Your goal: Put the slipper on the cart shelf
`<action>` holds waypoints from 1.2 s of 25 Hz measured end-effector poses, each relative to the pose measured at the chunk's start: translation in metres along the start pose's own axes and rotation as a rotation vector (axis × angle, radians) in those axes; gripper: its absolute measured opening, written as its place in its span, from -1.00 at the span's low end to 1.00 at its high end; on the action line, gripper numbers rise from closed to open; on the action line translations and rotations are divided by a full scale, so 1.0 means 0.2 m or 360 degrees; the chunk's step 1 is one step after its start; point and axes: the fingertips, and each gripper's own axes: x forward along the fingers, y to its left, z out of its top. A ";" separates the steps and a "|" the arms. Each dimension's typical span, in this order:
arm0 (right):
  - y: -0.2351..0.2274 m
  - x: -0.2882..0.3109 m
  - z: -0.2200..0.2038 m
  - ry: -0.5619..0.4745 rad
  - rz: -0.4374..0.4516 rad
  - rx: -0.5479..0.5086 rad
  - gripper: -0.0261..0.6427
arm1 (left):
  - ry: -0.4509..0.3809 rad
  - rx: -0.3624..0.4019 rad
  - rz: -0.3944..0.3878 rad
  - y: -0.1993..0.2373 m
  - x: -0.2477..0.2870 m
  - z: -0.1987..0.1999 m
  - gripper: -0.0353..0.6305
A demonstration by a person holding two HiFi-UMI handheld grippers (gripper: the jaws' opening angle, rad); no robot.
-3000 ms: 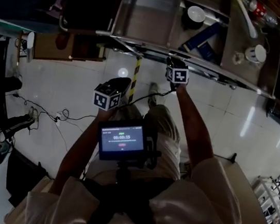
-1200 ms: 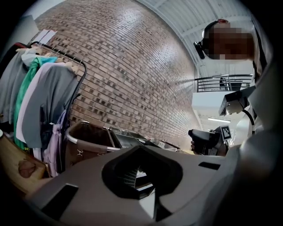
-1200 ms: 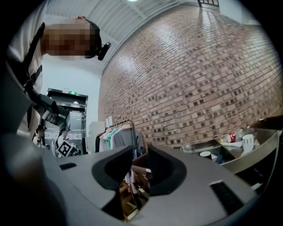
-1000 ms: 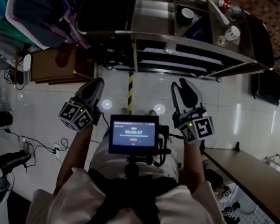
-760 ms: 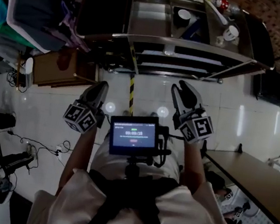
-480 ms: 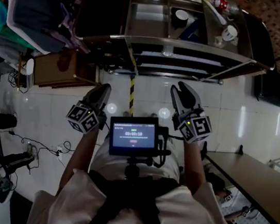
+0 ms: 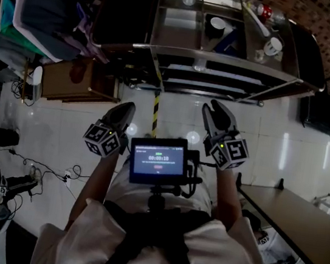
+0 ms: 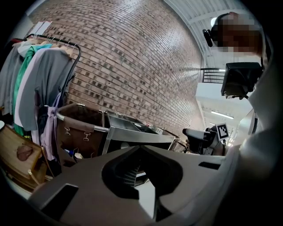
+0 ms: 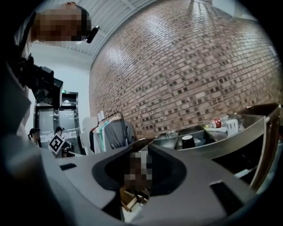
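Drawn back from the cart (image 7: pixel 237 61) since earlier, my left gripper (image 7: pixel 125 109) (jaws pressed together) and right gripper (image 7: pixel 216 109) (jaws part-spread, empty) both face it; slipper unseen.

The person wears a pale short-sleeved shirt (image 7: pixel 226 254) under dark harness straps (image 7: pixel 129 230) carrying a small screen (image 7: pixel 157 161); the dark grey left tool (image 7: pixel 128 107) and right tool (image 7: pixel 215 107) bear white, black-marked cubes.

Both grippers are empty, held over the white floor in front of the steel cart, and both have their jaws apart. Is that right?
Not quite. Only the right gripper has its jaws apart; the left gripper is shut, as the left gripper view shows. Both are empty, over the white floor in front of the steel cart.
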 end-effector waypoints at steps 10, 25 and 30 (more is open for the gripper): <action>0.02 0.03 0.00 0.0009 0.0027 -0.0031 -0.52 | 0.0034 -0.0006 0.0010 -0.01 0.00 -0.05 -0.89; -0.01 0.03 -0.06 0.0044 -0.0043 -0.0099 -0.54 | 0.0080 -0.0061 0.0035 0.01 -0.01 -0.14 -0.89; 0.00 0.02 -0.07 0.0036 -0.0037 -0.0137 -0.54 | 0.0096 -0.0073 0.0038 0.01 -0.01 -0.17 -0.89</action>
